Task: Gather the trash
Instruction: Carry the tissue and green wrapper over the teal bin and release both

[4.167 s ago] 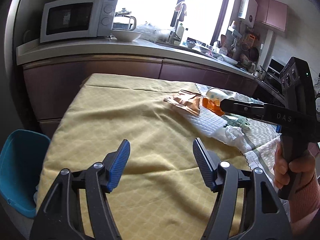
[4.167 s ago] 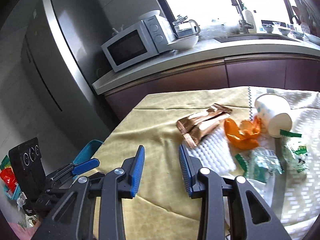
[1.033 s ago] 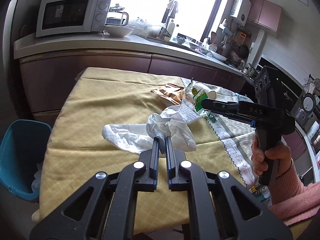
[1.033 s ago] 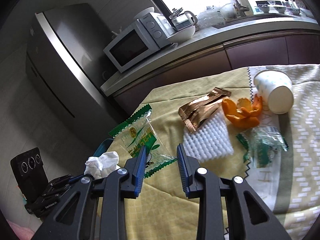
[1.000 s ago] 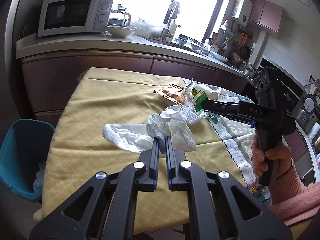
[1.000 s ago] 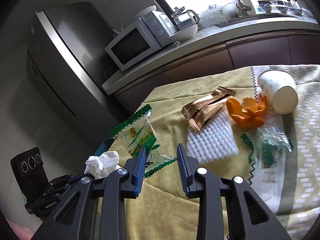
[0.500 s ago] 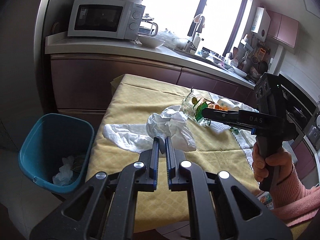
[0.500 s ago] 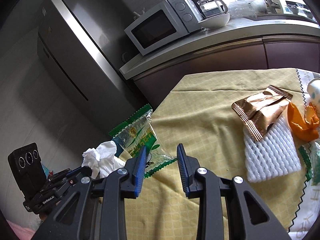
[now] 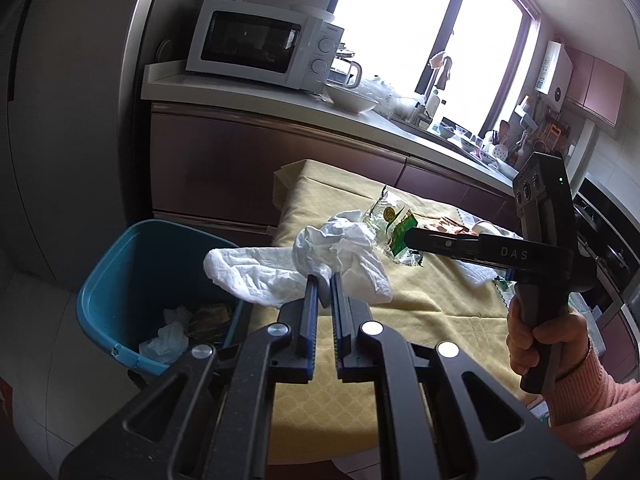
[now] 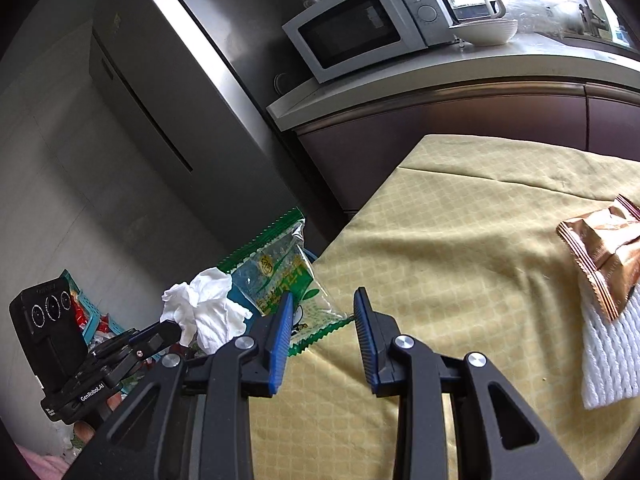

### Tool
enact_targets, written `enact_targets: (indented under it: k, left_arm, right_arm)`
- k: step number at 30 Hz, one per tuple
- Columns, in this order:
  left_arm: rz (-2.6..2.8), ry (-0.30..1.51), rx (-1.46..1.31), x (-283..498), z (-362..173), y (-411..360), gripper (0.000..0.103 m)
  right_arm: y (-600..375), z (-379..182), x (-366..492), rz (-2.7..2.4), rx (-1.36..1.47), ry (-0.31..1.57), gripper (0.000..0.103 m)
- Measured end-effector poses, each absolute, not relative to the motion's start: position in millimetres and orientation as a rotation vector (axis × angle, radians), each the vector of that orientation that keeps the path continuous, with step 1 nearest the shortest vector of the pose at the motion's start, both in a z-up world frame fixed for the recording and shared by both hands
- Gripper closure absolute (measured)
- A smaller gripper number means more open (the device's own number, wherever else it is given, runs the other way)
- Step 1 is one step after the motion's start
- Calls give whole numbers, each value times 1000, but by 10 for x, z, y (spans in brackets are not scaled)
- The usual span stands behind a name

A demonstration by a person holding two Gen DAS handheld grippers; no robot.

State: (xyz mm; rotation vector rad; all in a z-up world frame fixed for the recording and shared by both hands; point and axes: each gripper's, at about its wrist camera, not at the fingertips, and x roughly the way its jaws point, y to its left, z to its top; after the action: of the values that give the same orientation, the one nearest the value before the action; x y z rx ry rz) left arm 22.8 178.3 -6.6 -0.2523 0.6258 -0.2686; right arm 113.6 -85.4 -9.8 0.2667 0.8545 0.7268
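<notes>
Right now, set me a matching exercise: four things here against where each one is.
Things:
1 tissue
2 green wrapper
3 gold wrapper
4 bin

Places:
A on the tablecloth
B on the floor
C in the left gripper
D in the right gripper

Pairs: 1-C, 2-D, 3-A, 4-B

- I cannot see how the right claw (image 10: 322, 314) holds the green wrapper (image 10: 280, 276); its pads stand apart.
- The white foam net (image 10: 608, 352) is cut off by the picture's edge.
- The bin (image 9: 132, 264) is partly hidden.
</notes>
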Motion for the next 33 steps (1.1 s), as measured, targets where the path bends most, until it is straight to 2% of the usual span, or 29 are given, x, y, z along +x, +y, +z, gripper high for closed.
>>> enact_targets:
  k: [33]
  left_arm:
    - [-70,669,-321,401,-408,2490,96]
  right_arm:
    - [314,-181,1504,790,93,930,74]
